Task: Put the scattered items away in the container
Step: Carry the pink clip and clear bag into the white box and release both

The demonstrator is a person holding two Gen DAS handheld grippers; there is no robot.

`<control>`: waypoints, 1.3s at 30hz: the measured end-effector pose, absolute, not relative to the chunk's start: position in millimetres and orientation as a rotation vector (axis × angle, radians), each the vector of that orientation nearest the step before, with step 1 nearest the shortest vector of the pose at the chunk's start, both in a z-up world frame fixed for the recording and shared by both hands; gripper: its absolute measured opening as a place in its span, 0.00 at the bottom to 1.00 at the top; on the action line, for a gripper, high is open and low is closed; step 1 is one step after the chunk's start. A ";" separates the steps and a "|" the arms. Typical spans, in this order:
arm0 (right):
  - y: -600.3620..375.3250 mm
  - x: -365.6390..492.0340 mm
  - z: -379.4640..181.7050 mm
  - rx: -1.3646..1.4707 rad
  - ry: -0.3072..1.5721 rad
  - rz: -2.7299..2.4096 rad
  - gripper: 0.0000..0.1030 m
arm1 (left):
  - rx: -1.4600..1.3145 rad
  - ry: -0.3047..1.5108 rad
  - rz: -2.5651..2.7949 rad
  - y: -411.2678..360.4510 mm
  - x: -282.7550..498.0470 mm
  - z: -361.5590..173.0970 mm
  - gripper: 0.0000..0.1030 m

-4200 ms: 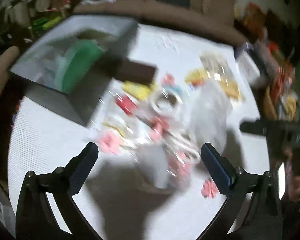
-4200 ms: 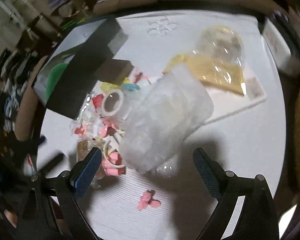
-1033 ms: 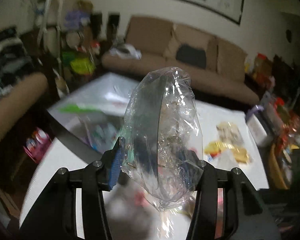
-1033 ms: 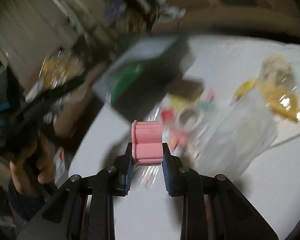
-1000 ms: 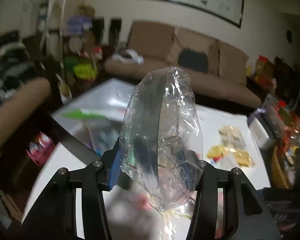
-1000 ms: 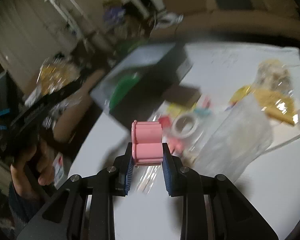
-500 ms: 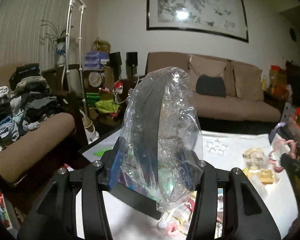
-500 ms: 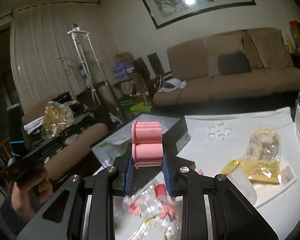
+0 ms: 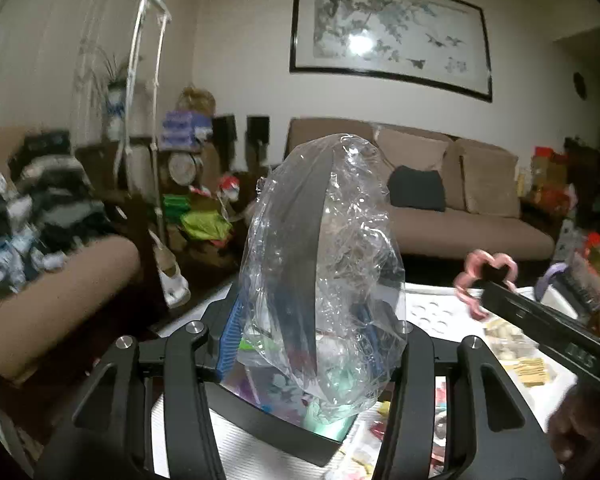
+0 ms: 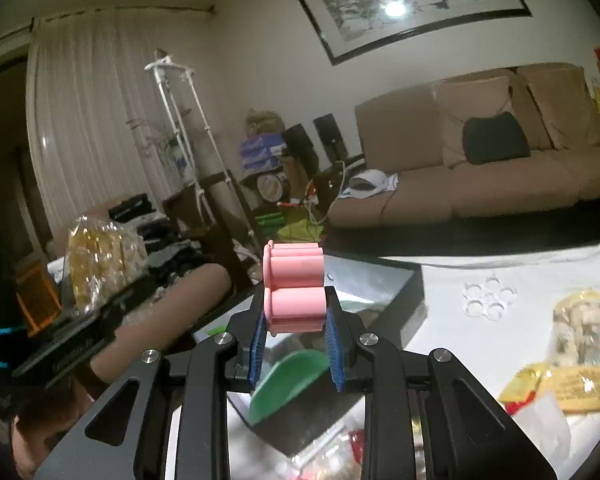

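Left wrist view: your left gripper [image 9: 314,336] is clamped on a crumpled clear plastic bag [image 9: 320,272], which stands upright between the jaws and blocks most of the middle of the view. The black box [image 9: 272,420], which I take to be the container, sits on the white table [image 9: 256,456] directly below and just ahead of the gripper, open top facing up with colourful stuff inside. From the box, the right gripper [image 9: 480,280] comes in on the right, above table height, carrying a pink flower-shaped mould [image 9: 486,276]. More small items [image 9: 440,412] lie scattered on the table just right of the box. Right wrist view: your right gripper [image 10: 296,328] is closed on the pink mould [image 10: 294,292], gripped at its lower half with the top sticking up past the fingertips. The box [image 10: 404,300] lies ahead and below, its near corner under the jaws, a green lid-like piece [image 10: 288,376] showing inside. Left of the box, the left gripper [image 10: 100,292] shows with its bag [image 10: 100,264]; its jaws aren't clear from this side. Key relation: the box is straight ahead and under both grippers, long axis running away towards the sofa [image 10: 480,172]. My read is both hands are about equally close, so either can go forward and down, then release over the opening. Watch the bag: it's light and may cling to the pads.
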State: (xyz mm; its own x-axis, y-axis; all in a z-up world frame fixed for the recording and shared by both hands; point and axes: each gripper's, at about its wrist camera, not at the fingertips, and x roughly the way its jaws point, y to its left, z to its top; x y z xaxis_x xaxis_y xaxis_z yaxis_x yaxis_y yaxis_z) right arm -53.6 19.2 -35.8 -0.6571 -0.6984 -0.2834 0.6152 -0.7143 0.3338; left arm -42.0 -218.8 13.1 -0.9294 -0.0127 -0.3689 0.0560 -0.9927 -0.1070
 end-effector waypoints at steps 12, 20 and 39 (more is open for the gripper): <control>-54.9 -119.4 -46.4 0.651 -0.209 -2.281 0.25 | 0.831 0.371 -2.985 -251.2 -90.2 -26.5 0.45; -100.3 -155.8 -104.1 0.919 -0.070 -2.232 0.25 | 1.150 0.348 -2.810 -257.2 -129.0 -77.1 0.45; -33.0 -166.9 -55.2 0.939 -0.110 -2.348 0.79 | 1.063 0.436 -2.788 -278.1 -110.5 -41.3 1.00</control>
State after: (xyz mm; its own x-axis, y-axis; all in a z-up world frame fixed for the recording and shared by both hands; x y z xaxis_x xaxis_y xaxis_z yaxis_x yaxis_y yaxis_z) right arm -166.9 -33.0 -55.2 -0.5692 -0.5610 -0.6010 0.5026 -0.8160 0.2857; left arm -110.5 -278.1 -41.3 -0.7445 -0.0145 -0.6675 0.2176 -0.9504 -0.2221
